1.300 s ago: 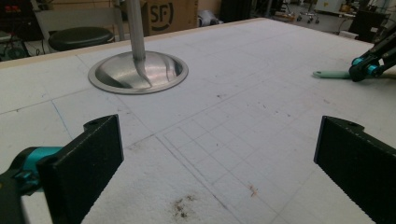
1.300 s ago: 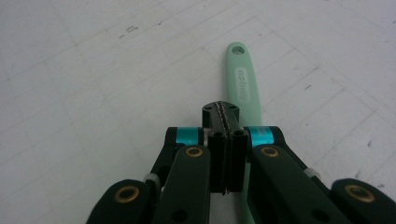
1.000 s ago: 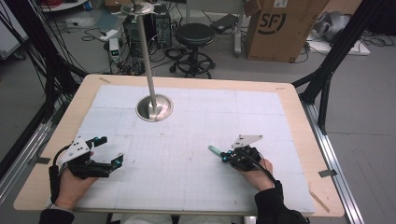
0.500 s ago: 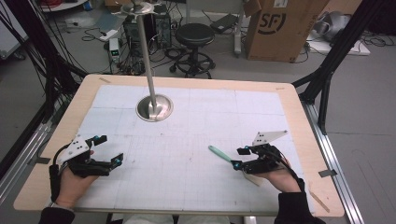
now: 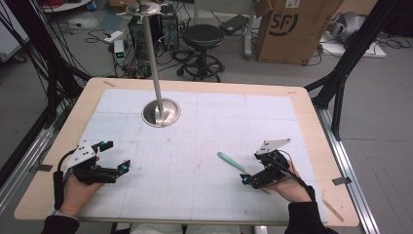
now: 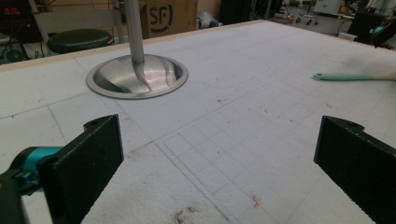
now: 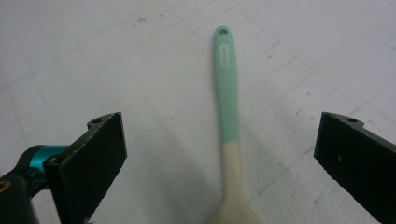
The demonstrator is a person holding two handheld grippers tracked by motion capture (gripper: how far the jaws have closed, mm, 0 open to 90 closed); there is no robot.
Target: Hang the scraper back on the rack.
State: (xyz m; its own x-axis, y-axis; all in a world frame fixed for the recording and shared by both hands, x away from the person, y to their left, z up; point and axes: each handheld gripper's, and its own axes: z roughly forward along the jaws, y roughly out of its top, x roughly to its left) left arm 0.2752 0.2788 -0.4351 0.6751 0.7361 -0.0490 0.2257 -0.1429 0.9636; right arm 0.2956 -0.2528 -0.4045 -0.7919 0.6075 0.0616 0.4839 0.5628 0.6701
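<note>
Spoon [image 5: 231,161] just set down, lying flat near the table's [image 5: 204,84] right front corner. Right gripper [image 5: 249,178] jaws have just spread wide, spoon untouched between them. Left gripper [image 5: 117,168] spread, empty. Next: back the right off.

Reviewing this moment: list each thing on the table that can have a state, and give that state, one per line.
spoon: lying flat on the white mat, mint handle pointing away from the right gripper, not gripped.
right gripper: jaws have just been opening, now wide apart, the spoon between them but untouched.
left gripper: open, nothing between its jaws.
metal stand: upright, round base resting on the mat.
</note>
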